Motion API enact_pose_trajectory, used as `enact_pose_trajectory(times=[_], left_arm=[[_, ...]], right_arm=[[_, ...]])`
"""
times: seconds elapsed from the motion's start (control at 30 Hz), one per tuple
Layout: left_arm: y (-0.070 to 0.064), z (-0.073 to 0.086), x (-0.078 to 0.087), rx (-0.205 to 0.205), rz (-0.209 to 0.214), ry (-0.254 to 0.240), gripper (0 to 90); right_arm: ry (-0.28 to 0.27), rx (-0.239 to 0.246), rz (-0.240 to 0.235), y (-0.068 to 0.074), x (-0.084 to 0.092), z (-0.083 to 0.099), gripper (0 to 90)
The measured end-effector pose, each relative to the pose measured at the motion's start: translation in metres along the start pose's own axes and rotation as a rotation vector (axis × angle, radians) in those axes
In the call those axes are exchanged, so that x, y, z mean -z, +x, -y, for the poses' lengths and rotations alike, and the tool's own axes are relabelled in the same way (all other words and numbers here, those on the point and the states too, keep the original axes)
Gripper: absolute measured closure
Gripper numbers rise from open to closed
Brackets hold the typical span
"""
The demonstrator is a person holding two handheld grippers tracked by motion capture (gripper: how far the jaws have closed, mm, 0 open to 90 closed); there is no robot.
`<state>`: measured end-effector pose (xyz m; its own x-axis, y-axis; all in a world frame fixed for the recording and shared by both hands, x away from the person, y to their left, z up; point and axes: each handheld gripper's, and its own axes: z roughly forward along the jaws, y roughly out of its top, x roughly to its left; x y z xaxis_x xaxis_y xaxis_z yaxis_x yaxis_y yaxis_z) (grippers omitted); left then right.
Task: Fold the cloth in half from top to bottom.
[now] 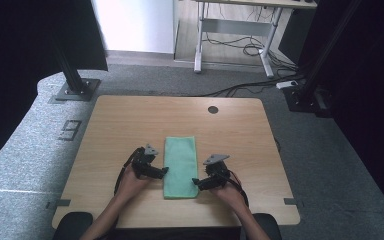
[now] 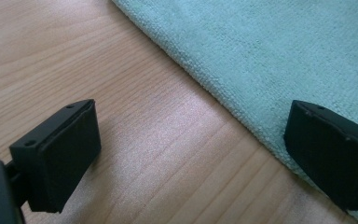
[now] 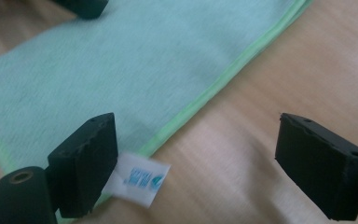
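Both pairs of jaws stood wide with nothing gripped. The left gripper [image 1: 164, 171] straddled the left edge of the green cloth [image 1: 181, 166], one jaw over fabric, the other over bare table [image 1: 120, 120]. The right gripper [image 1: 196, 182] straddled the cloth's right edge near its white label [image 3: 140, 178]. The folded cloth lay in the near middle of the table, between the two hands.

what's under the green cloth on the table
The folded green microfibre cloth lies flat on the light wooden table; bare wood shows all round its edges. A small white label sticks out at one corner. Whatever lies beneath the cloth is covered.
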<state>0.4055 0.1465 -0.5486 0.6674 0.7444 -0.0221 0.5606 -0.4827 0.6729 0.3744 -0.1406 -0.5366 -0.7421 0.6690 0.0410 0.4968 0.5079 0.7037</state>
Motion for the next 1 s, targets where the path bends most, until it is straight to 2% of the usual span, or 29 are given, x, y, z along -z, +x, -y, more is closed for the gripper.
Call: enact_pose_trajectory(times=[0.1,0.2,0.47,0.67,0.9,1.0], left_arm=[[0.000,0.000,0.000,0.001,-0.001,0.000,3.9],[0.000,0.000,0.000,-0.001,-0.001,0.001,3.9],[0.000,0.000,0.000,0.001,-0.001,0.001,3.9],[0.000,0.000,0.000,0.003,-0.003,0.000,4.0],[0.000,0.000,0.000,0.002,-0.002,0.001,4.0],[0.000,0.000,0.000,0.002,-0.002,0.001,4.0]], right_arm=[[-0.001,-0.007,0.009,-0.009,-0.002,-0.008,12.9],[0.018,-0.026,-0.015,-0.019,-0.003,-0.017,12.7],[-0.014,-0.040,0.023,-0.034,-0.017,-0.040,14.2],[-0.023,-0.047,0.045,-0.046,-0.026,-0.060,19.8],[-0.021,-0.061,0.059,-0.062,-0.034,-0.075,24.3],[-0.016,-0.061,0.066,-0.067,-0.040,-0.081,29.1]])
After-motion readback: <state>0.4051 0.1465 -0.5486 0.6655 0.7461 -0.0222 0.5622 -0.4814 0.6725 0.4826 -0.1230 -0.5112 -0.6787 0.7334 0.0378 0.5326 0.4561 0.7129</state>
